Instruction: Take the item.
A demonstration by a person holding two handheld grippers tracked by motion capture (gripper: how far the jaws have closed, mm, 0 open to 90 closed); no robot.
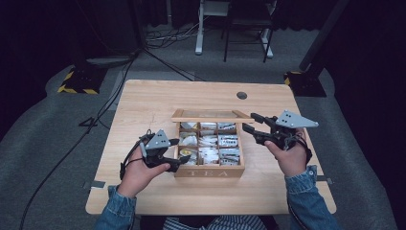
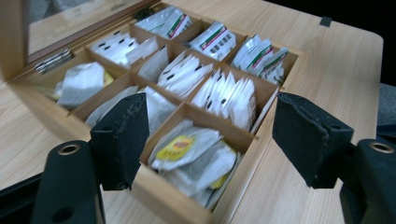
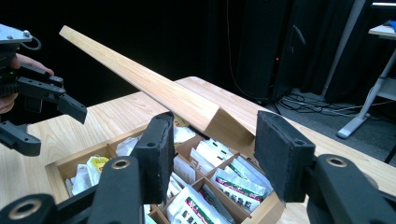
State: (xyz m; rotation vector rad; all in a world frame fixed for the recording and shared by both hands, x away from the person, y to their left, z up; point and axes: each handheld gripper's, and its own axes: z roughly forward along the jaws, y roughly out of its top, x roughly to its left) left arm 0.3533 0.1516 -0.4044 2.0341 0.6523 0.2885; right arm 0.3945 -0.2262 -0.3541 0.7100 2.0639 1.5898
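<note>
An open wooden tea box [image 1: 209, 171] sits mid-table, its compartments packed with white tea bags; its lid [image 1: 210, 115] stands raised at the back. My left gripper [image 1: 179, 151] hovers open at the box's front-left corner. In the left gripper view its jaws [image 2: 210, 135] straddle the compartment with a yellow-labelled tea bag [image 2: 180, 148], with nothing between the pads. My right gripper [image 1: 249, 122] is at the lid's right end. Its jaws [image 3: 215, 154] stand apart, the lid's end [image 3: 224, 123] showing in the gap; I cannot tell whether a pad touches it.
The box stands on a light wooden table [image 1: 143, 100] with a round cable hole [image 1: 242, 95] at the back right. Bare tabletop lies left, right and in front of the box. Cables, stands and a desk frame are on the floor beyond.
</note>
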